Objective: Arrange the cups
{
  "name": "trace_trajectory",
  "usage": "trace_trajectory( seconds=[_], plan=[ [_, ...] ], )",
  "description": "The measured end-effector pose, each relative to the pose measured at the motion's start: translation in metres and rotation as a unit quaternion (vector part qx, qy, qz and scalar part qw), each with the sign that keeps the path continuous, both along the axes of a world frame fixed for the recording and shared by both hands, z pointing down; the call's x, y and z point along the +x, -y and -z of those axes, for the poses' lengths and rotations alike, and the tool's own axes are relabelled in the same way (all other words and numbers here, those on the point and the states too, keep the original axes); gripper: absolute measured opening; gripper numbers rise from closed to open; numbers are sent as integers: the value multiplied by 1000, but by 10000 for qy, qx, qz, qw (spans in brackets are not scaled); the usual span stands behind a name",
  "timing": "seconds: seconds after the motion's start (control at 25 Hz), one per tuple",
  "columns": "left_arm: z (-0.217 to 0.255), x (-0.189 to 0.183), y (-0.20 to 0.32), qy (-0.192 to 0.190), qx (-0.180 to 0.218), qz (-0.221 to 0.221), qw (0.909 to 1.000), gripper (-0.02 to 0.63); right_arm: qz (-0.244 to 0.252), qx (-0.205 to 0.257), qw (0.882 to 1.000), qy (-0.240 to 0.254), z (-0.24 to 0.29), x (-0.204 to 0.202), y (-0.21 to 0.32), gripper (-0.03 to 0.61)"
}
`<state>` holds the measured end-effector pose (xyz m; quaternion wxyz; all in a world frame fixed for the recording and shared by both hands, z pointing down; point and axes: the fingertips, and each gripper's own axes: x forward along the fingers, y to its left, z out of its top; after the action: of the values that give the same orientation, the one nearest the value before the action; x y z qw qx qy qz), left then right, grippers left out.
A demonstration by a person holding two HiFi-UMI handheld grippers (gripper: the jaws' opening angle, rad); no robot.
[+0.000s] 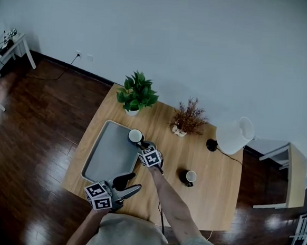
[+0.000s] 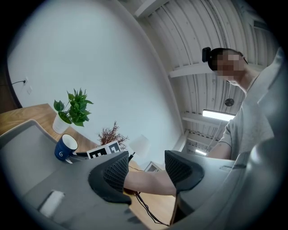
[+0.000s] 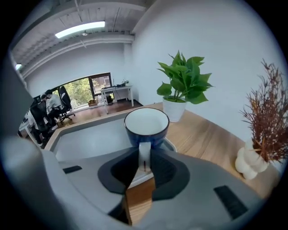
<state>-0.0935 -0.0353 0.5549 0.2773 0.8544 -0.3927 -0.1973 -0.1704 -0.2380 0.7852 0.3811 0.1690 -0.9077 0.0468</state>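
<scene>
Left tool [image 1: 129,184] idle, right tool [image 3: 143,168] placing a cup
By the tray's [image 1: 108,154] near edge the left jaws gape, empty. Right tool is clamped on the white handle of a blue mug [image 3: 146,123] at the tray's far corner. Likely placing: next, settle it inside and let go. Two mugs, the dark mug [image 1: 188,176] on the table [image 1: 211,198] well apart from the tray; one tray, one potted plant [image 1: 137,94], one dried bouquet [image 1: 188,118], one lamp [image 1: 234,135].

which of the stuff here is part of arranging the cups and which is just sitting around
Part of the job:
- blue cup, handle pinched in the right gripper
- dark cup, standing on the table
- grey tray, likely where the cups go
- left gripper, open and empty

Just lying about:
- potted green plant
- dried plant in a white vase
- white table lamp
</scene>
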Motion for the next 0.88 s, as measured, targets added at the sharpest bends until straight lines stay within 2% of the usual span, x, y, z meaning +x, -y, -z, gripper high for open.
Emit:
trace_trajectory(
  seconds=[0.12, 0.2, 0.24, 0.36, 0.44, 0.52, 0.64, 0.88],
  plan=[
    [1, 1, 2, -27, 20, -6, 10000, 241, -219, 163, 9996, -112, 3, 6, 3, 110],
    [2, 6, 2, -42, 33, -77, 10000, 241, -372, 39, 9993, -86, 0, 21, -2, 215],
    [3, 10, 2, -38, 41, -136, 9999, 241, -448, -76, 9990, 20, 1, 31, -9, 219],
    [3, 26, 4, 9, 79, -381, 9992, 241, -584, -417, 9950, 697, 21, 70, -45, 218],
    [3, 39, 7, -35, 44, -553, 9985, 241, -623, -596, 9889, 1208, 37, 102, -77, 163],
    [2, 53, 11, -89, -10, -737, 9972, 241, -731, -724, 9835, 1486, 46, 137, -106, 163],
    [-3, 80, 20, -125, -64, -1054, 9943, 241, -1064, -690, 9802, 1520, 46, 190, -133, 163],
    [-10, 151, 23, -126, -148, -1866, 9822, 241, -2210, -434, 9654, 1315, 30, 304, -147, 163]
  ],
)
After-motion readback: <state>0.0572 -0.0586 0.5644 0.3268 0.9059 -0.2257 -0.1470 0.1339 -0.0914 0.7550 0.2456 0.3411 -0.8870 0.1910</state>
